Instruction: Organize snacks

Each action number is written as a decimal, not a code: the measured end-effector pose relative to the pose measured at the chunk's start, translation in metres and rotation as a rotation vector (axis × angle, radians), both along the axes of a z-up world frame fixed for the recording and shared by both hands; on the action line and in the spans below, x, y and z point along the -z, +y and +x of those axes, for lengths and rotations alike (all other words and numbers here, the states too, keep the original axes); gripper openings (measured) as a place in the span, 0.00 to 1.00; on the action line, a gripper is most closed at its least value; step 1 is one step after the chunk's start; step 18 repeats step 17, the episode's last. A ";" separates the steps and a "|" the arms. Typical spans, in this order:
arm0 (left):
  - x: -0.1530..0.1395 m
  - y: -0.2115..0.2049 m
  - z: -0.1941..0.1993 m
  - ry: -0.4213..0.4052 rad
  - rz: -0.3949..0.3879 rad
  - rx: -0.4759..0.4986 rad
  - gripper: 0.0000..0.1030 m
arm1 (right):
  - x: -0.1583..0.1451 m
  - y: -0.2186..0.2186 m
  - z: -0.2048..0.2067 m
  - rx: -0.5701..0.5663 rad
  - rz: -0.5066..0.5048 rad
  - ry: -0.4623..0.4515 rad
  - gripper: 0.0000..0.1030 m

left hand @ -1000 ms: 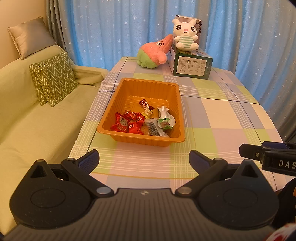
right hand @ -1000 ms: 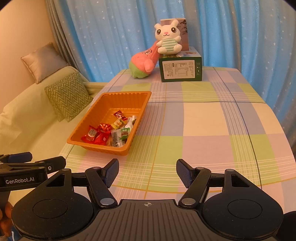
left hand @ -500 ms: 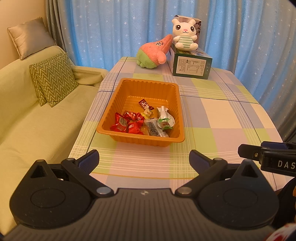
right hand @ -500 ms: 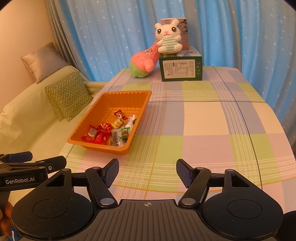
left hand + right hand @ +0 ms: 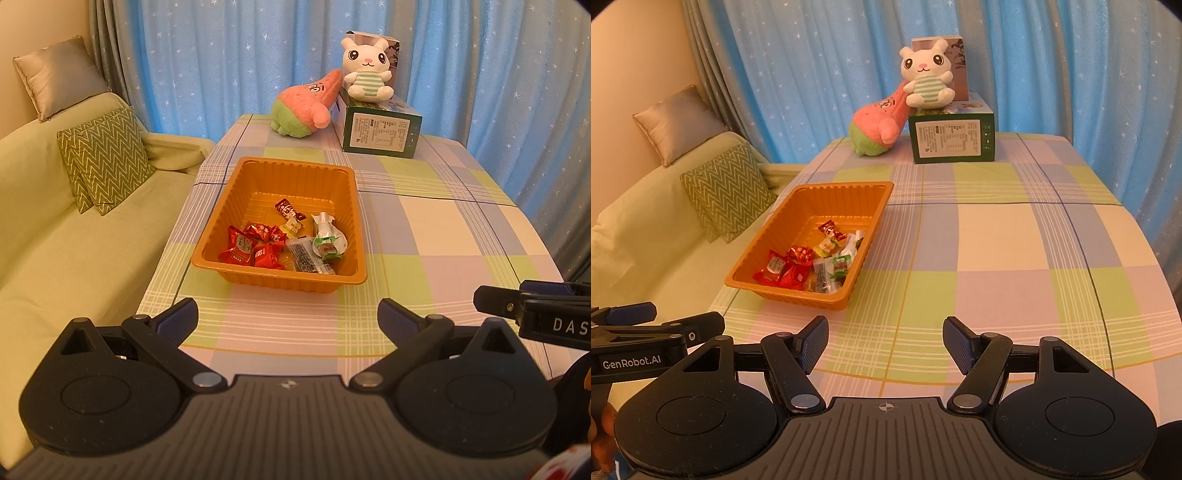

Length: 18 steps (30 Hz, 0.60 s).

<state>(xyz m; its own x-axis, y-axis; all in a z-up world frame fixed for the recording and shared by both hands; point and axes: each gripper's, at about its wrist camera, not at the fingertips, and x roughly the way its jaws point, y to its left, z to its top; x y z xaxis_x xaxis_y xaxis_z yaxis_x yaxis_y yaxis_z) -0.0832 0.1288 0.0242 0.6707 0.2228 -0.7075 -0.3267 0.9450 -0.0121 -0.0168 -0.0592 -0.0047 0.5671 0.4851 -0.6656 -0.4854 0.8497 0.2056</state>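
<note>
Snacks (image 5: 284, 245) lie in orange tray (image 5: 295, 173), 12 o'clock of my left gripper (image 5: 288, 321); both grippers empty, jaws apart, right gripper (image 5: 885, 341) too. Advise: approach from above, pinch one wrapper only.

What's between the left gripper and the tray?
Nothing: only bare checked tablecloth between the open left gripper and the orange tray. Clearest in the left wrist view.

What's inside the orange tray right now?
The orange tray holds a cluster of wrapped snacks at its near end: red packets, a green-and-white one, a clear dark one. Anything beneath them is hidden.
</note>
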 end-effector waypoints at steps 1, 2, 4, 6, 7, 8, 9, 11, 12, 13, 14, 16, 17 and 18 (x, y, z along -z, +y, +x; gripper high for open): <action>0.000 0.000 0.000 0.000 0.000 0.000 1.00 | 0.000 0.000 0.000 0.000 0.001 0.001 0.67; 0.000 -0.001 0.000 0.000 0.001 0.001 1.00 | 0.000 0.000 0.000 0.000 0.000 0.001 0.67; -0.001 0.000 0.001 0.000 0.002 0.001 1.00 | 0.000 -0.001 0.000 0.000 0.001 0.000 0.67; -0.001 0.000 0.001 0.000 0.001 0.001 1.00 | 0.000 -0.001 0.000 0.000 0.001 0.001 0.67; -0.001 0.000 0.001 0.000 0.002 0.000 1.00 | 0.000 0.000 0.000 0.000 0.000 0.001 0.67; -0.001 0.000 0.001 0.000 0.003 0.000 1.00 | 0.000 -0.001 0.000 0.000 0.001 0.000 0.67; -0.001 0.000 0.001 0.000 0.003 0.000 1.00 | 0.000 0.000 0.000 0.000 0.000 0.000 0.67; -0.003 0.000 0.002 -0.002 0.005 0.000 1.00 | 0.000 -0.001 0.000 0.000 0.001 0.001 0.67; -0.003 0.000 0.002 -0.001 0.007 0.000 1.00 | 0.000 0.000 0.000 0.000 0.001 0.001 0.67; -0.004 0.000 0.003 -0.003 0.009 0.000 1.00 | 0.000 0.000 0.000 0.000 0.000 0.001 0.67; -0.004 0.000 0.003 -0.005 0.007 0.001 1.00 | 0.000 -0.001 0.000 0.000 0.000 0.001 0.67; -0.005 0.001 0.003 -0.006 0.003 0.003 1.00 | 0.000 -0.001 0.000 0.001 0.001 0.001 0.67; -0.005 0.001 0.003 -0.006 0.005 0.003 1.00 | 0.000 0.000 0.000 0.000 0.000 0.000 0.67; -0.005 0.001 0.003 -0.006 0.005 0.003 1.00 | 0.000 0.000 0.000 0.000 0.000 0.000 0.67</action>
